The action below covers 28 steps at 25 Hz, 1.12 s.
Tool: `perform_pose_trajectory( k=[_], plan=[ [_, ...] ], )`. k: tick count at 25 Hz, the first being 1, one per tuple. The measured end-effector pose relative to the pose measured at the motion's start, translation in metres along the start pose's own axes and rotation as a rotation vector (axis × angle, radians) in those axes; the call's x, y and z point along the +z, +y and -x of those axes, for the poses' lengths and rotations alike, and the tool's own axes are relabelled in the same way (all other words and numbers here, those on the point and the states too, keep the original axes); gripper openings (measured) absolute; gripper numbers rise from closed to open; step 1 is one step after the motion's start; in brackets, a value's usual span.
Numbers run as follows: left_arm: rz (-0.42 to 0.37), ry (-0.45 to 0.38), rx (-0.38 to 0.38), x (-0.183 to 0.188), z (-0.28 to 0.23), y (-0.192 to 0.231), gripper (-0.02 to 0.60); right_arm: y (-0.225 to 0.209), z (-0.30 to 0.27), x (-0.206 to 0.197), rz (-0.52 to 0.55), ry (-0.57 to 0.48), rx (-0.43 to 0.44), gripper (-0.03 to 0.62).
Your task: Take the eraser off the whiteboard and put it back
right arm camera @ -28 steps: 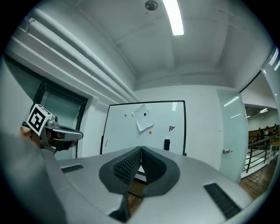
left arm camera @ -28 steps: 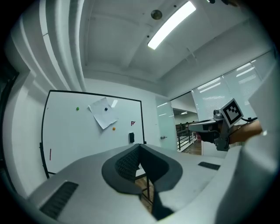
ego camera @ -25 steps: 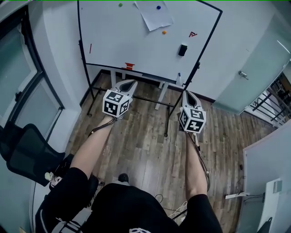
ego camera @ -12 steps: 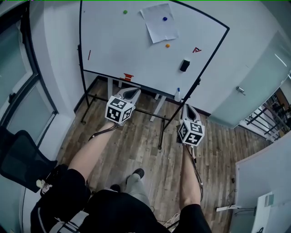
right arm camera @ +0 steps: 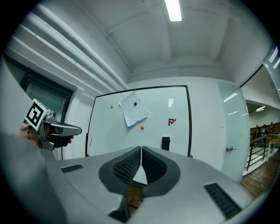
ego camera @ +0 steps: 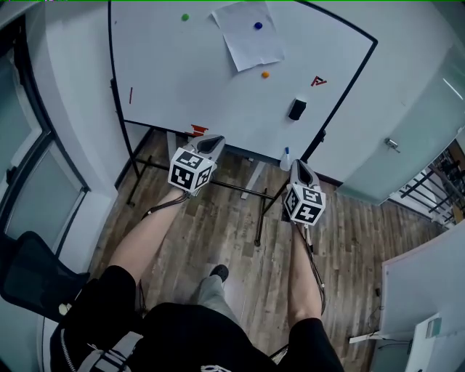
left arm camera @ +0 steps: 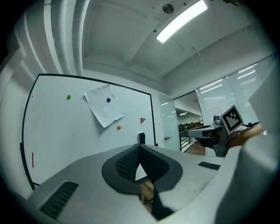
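Eraser: we see the black eraser [ego camera: 296, 109] stuck upright on the whiteboard [ego camera: 182, 80], in its lower right part, close to the right frame edge and just below the red mark [ego camera: 318, 81]. Nothing touches it.
Eraser, gripper views: it stands straight ahead above the jaw tips of the left gripper view [left arm camera: 141, 138], and a bit right of the tips in the right gripper view [right arm camera: 165, 143].
Left gripper: left gripper [ego camera: 211, 140] is held level and points at the board's lower edge. We read the jaws as closed, tips meeting, nothing between them [left arm camera: 139, 149]. It is apart from the eraser.
Right gripper: right gripper [ego camera: 299, 165] is level too, jaws pressed together and empty [right arm camera: 141, 151]. It sits below the eraser in the head view, not touching it.
Grippers, relation: side by side, well apart, each showing at the edge of the other's view.
Board, other items: a paper sheet [ego camera: 249, 36] is pinned under a blue magnet [ego camera: 258, 25], with an orange magnet [ego camera: 265, 74] just below it and a green magnet [ego camera: 185, 17] to its left.
Near board: a small bottle [ego camera: 285, 158] stands by the lower right corner.
Floor: wood planks [ego camera: 232, 232], and we see the person's legs and one shoe over them.
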<state>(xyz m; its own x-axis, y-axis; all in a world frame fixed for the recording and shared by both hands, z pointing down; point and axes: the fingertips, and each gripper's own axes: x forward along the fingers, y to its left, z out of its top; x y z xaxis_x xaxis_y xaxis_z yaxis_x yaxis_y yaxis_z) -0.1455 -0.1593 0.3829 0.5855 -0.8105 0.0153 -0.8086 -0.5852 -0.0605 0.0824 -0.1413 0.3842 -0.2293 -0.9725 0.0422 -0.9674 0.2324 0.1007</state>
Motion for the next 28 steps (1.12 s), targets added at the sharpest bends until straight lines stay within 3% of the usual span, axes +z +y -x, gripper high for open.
perform_pose_trajectory(
  k=[9,18,28],
  plan=[
    [-0.009,0.001,-0.001,0.016,-0.111,0.038,0.009,-0.05,-0.106,0.008,-0.009,0.001,0.014,0.025],
    [-0.022,0.02,-0.013,0.021,-0.209,0.045,0.009,-0.113,-0.175,0.003,-0.035,-0.005,0.01,0.025],
    [-0.007,0.042,-0.033,0.006,-0.273,0.04,0.009,-0.149,-0.222,-0.016,-0.061,0.012,0.014,0.025]
  ],
)
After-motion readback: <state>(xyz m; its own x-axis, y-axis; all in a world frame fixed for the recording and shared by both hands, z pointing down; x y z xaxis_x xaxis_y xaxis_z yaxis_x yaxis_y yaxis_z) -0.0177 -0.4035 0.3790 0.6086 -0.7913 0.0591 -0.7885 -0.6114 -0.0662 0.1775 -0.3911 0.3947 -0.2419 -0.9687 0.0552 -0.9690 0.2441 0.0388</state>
